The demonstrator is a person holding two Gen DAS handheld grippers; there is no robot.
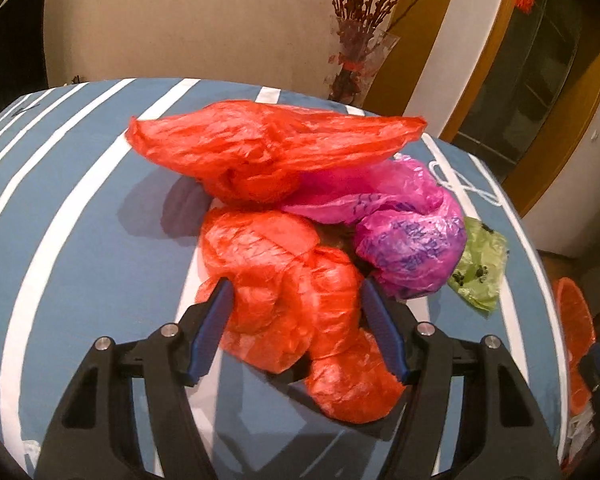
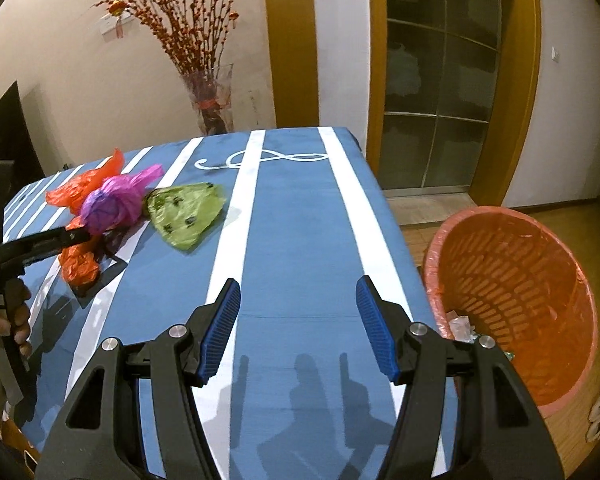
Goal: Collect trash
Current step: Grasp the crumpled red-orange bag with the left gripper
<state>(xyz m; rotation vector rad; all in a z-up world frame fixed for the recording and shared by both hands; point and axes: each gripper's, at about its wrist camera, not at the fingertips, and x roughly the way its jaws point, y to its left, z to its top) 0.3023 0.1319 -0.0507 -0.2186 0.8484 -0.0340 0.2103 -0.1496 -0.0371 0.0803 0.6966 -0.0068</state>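
Blue desk (image 2: 296, 240) with white stripes, bearing a heap of crumpled plastic bags at its left side. Beside the desk on the right, standing on the floor, an orange basket (image 2: 516, 280) lined with plastic. Nearest in the heap, an orange bag (image 1: 296, 300), long axis running toward the camera, lying directly between the spread fingers of the left hand-held gripper (image 1: 296, 332), not yet pinched. Behind it, a second orange bag (image 1: 268, 148); touching on the right, a pink bag (image 1: 412, 248); farther right, a green bag (image 2: 184, 212). Right hand-held gripper (image 2: 298, 328) spread wide, holding nothing, well apart from the heap, nearer the basket. Probably next: squeezing the left fingers shut on the orange bag without snagging the pink one.
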